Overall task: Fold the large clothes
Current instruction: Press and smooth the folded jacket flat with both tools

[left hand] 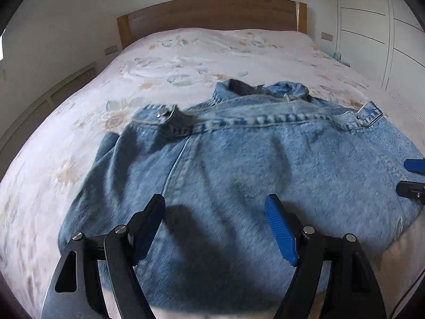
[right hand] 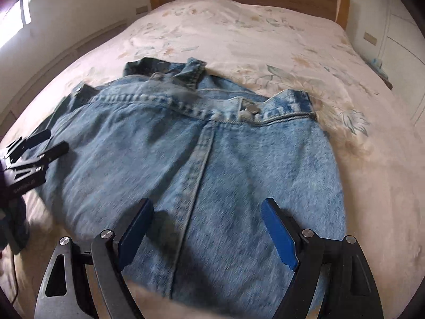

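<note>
While both tools hover low, the scene reads:
Denim jacket (left hand: 239, 164): lies back-up on the floral bedspread (left hand: 186, 61), collar (left hand: 255, 87) toward the wooden headboard (left hand: 212, 13), nearest the bed's foot.
Left gripper (left hand: 215, 207): fingers spread wide above the jacket's lower back, holding nothing.
Right gripper (right hand: 207, 210): fingers equally wide, astride the vertical seam (right hand: 196, 164), empty.
</note>
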